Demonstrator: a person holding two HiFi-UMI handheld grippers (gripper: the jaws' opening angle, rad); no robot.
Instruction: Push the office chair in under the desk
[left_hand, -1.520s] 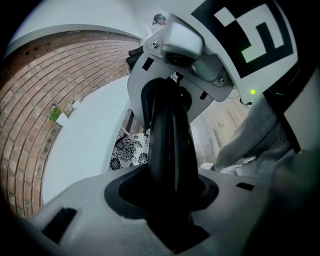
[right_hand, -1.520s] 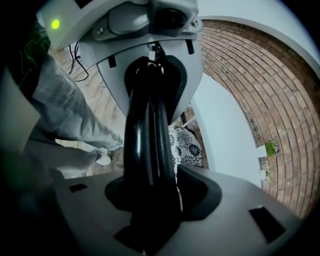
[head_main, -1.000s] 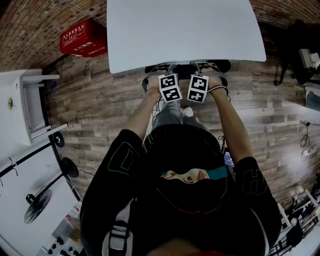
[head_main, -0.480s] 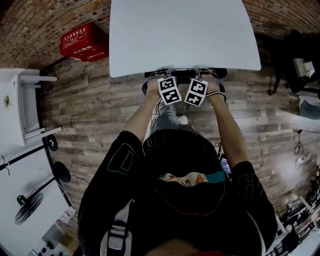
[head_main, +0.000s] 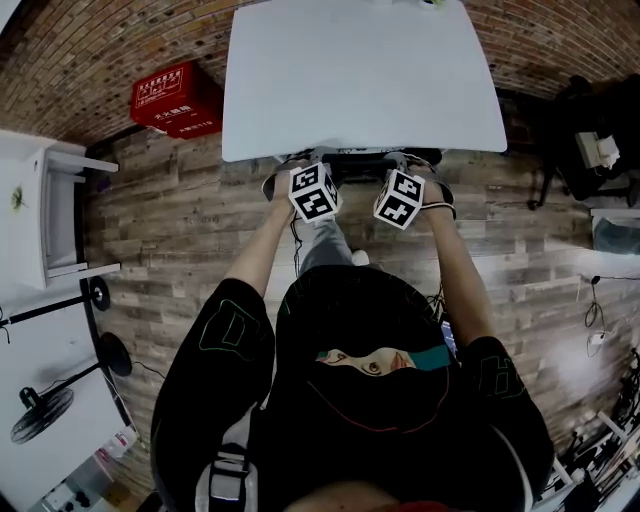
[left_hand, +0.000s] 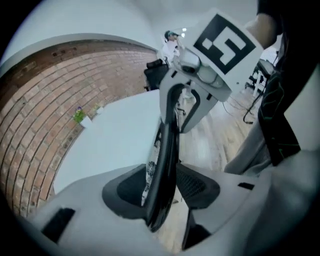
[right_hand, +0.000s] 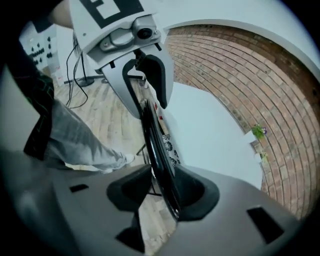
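Mostly, the office chair (head_main: 375, 157) is hidden under the desk's (head_main: 360, 70) near edge.
Its back rim (left_hand: 167, 145) is straddled by both: left gripper (left_hand: 162, 192) opening, right gripper (right_hand: 160, 192) closing, neither clamped.

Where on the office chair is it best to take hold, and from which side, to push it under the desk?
Probably the office chair by its backrest's thin black top rim, from behind, opposite the desk. The rim is narrow enough to sit between jaws, and a push there goes toward it.
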